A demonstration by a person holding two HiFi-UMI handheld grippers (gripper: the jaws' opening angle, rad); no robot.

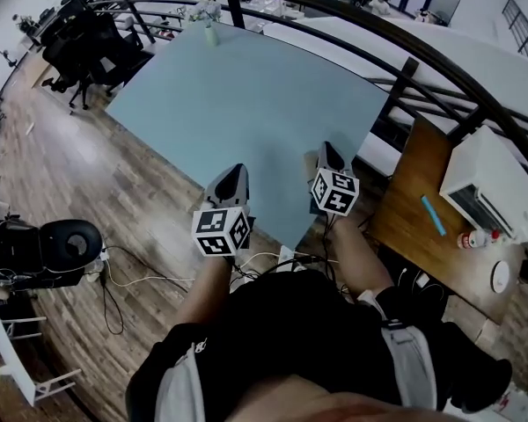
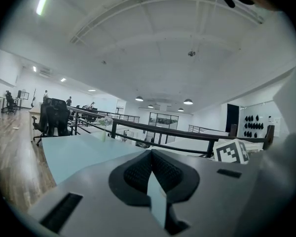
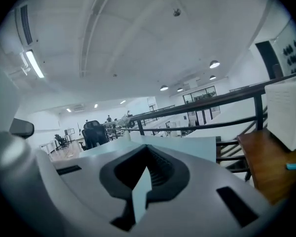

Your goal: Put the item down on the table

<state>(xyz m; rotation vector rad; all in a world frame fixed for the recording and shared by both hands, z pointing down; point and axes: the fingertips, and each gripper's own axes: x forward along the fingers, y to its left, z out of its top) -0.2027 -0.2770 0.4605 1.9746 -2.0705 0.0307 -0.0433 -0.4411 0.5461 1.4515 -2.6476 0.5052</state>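
**Both grippers closed, empty**

The left gripper (image 1: 235,170) and right gripper (image 1: 327,149) each have their fingers pressed together on nothing. A small vase of flowers (image 1: 210,25) stands on the blue table (image 1: 246,104), well beyond both fingertips.

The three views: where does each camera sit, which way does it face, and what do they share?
Head view: on the person's head, looking steeply down at the blue table; left gripper, right gripper, forearms and torso show.
Left gripper view: on the left gripper, looking along its shut jaws over the table toward the railing.
Right gripper view: on the right gripper, looking along its shut jaws; table ahead, white appliance at right.
Shared: all show the table; head and right gripper views show the appliance.
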